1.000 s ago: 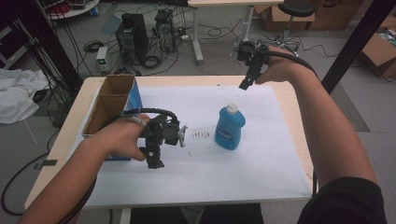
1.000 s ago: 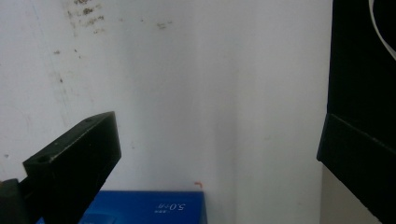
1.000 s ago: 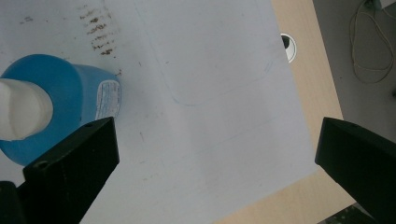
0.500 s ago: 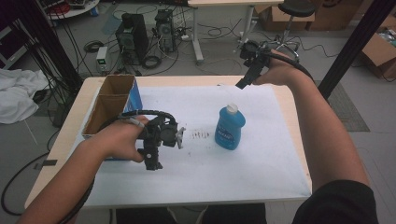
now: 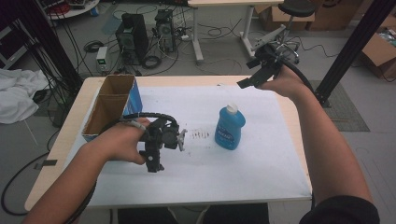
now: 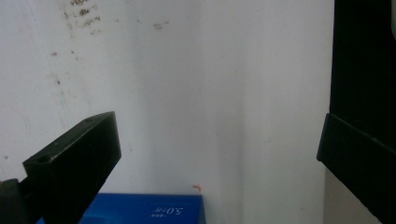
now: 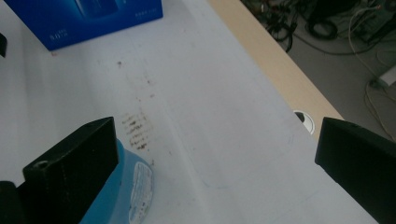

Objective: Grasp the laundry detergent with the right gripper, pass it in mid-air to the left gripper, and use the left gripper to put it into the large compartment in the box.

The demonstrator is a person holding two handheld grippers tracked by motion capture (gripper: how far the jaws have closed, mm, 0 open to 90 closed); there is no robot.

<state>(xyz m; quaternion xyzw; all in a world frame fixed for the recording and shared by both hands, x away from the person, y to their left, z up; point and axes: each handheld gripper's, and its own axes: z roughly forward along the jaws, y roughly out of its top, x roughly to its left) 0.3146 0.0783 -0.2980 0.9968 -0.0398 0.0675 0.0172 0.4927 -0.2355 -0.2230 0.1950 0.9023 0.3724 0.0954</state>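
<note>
A blue bottle (image 5: 229,128) with a white cap stands upright on the white sheet (image 5: 196,172), right of centre. My left gripper (image 5: 164,148) hovers low over the sheet between the bottle and an open blue cardboard box (image 5: 109,105); its jaws are wide apart with nothing between them. In the left gripper view, the left gripper (image 6: 215,140) looks down on bare sheet with the blue box (image 6: 149,210) at the bottom edge. My right gripper (image 5: 251,74) is raised over the table's far edge, open and empty. The right gripper view shows the right gripper (image 7: 217,140) above the bottle (image 7: 133,186).
Brown smudges (image 5: 201,135) mark the sheet left of the bottle. The box (image 7: 93,18) stands at the table's left side. A cable hole (image 7: 306,119) sits in the wooden table edge (image 7: 266,60). Beyond the table, computers and cables lie on the floor.
The right gripper has drifted slightly over the far edge and the left gripper has edged a little right. The bottle and box have not moved.
</note>
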